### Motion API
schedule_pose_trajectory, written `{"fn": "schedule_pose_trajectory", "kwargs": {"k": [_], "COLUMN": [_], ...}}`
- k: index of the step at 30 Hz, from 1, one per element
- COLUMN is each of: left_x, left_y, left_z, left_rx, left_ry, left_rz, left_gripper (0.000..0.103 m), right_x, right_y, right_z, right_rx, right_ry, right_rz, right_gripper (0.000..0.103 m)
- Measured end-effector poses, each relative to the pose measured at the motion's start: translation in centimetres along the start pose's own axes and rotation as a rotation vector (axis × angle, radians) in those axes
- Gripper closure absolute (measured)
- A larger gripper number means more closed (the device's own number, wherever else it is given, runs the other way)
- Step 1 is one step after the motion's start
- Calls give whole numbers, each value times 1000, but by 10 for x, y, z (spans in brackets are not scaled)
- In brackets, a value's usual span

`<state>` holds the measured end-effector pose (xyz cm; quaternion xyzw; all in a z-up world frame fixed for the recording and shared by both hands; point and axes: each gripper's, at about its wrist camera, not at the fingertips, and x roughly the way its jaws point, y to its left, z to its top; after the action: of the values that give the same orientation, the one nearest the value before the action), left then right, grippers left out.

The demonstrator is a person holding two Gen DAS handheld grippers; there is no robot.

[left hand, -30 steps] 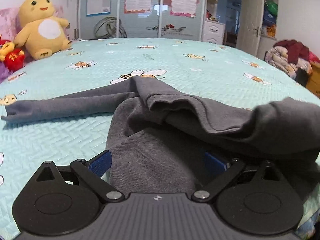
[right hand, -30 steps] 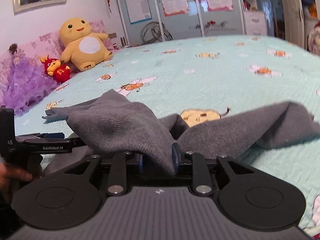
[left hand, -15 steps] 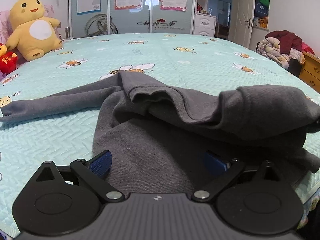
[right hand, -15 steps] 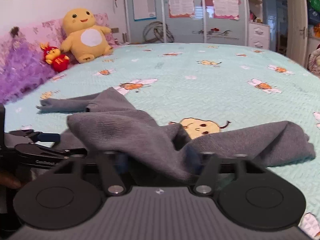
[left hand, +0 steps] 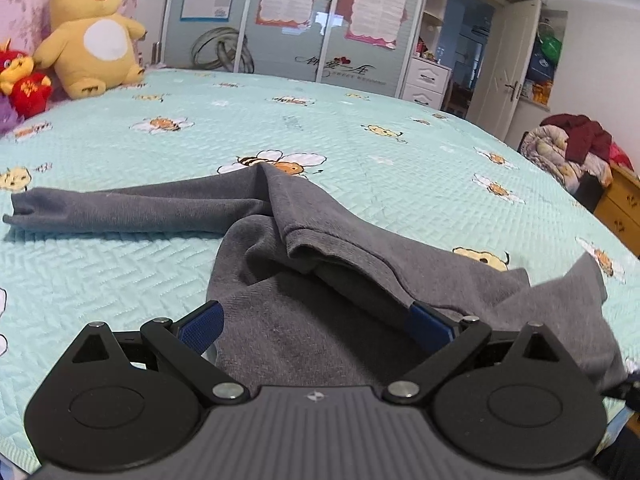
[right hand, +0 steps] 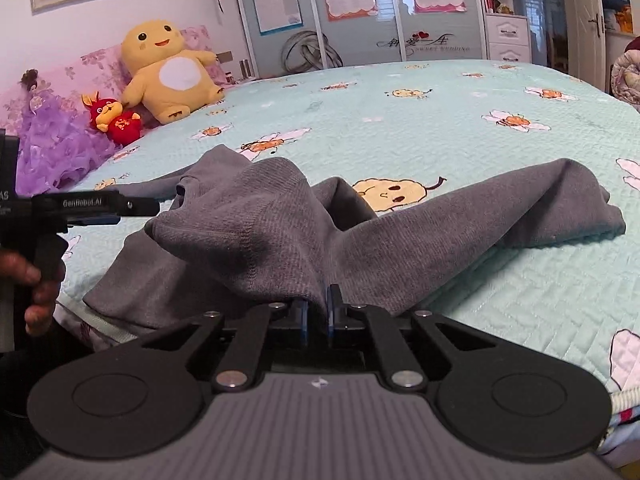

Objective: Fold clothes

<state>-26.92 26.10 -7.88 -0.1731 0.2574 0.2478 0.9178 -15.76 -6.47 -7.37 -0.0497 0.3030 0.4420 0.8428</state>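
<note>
A grey long-sleeved garment (left hand: 304, 320) lies crumpled on the pale blue bedspread (left hand: 280, 128), one sleeve (left hand: 132, 210) stretched out to the left. My left gripper (left hand: 316, 326) is open, its blue pads (left hand: 200, 326) wide apart over the cloth near the bed's front edge. In the right wrist view the garment (right hand: 256, 236) is bunched and lifted, and my right gripper (right hand: 317, 312) is shut on a fold of it. The other sleeve (right hand: 532, 216) trails to the right. The left gripper (right hand: 96, 208) shows at the left there, held by a hand (right hand: 36, 284).
A yellow plush toy (left hand: 92, 44) and a small red one (left hand: 24, 88) sit at the head of the bed beside purple frills (right hand: 52, 148). Wardrobe doors (left hand: 288, 20) stand behind the bed. A heap of clothes (left hand: 568, 148) and a wooden drawer unit (left hand: 620, 204) lie at the right.
The right gripper, shut on the fold, has carried the garment's raised part back and down. The left gripper has stayed open over the cloth, while its view has swung slightly left.
</note>
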Motion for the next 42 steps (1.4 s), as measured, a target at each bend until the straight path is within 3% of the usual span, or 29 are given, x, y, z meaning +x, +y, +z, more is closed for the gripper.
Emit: {"fn": "schedule_pose_trajectory", "kwargs": {"k": [5,10,19,20,21,22,23,25,32,37,42], "left_x": [9,33,93,98,99,99,97,84,-3,-65,-91], "left_y": [12,19,25,24,21,18,14,9,15,13,7], "left_z": [15,35,64,64,63,61,58,51,17,-21,-47], "left_rx": [-71,-81,-132,-130,-120,-108,-94,-67,-47,-14,56], "left_ry": [18,64,190,200,195,188,180,130,-4,14,85], "left_rz": [-6,42,25,21,14,8,20,40,-10,-69,-138], "left_gripper": [2,2,2,7,28,42,66,83,95,95,94], "right_x": [5,9,13,14,14,14,15,15,16,10,7], "right_y": [0,-4,-4,-5,-5,-6,-6,-7,-6,-3,-1], "right_z": [-6,-8,-9,-9,-9,-9,-9,-9,-8,-6,-3], "right_rx": [8,52,80,80,81,81,82,86,76,88,82], "right_ry": [14,29,41,43,45,47,49,50,56,18,-11], "right_rz": [-3,7,10,10,9,7,7,7,-5,-20,-63], "right_gripper": [95,88,78,78,77,76,76,74,68,65,48]}}
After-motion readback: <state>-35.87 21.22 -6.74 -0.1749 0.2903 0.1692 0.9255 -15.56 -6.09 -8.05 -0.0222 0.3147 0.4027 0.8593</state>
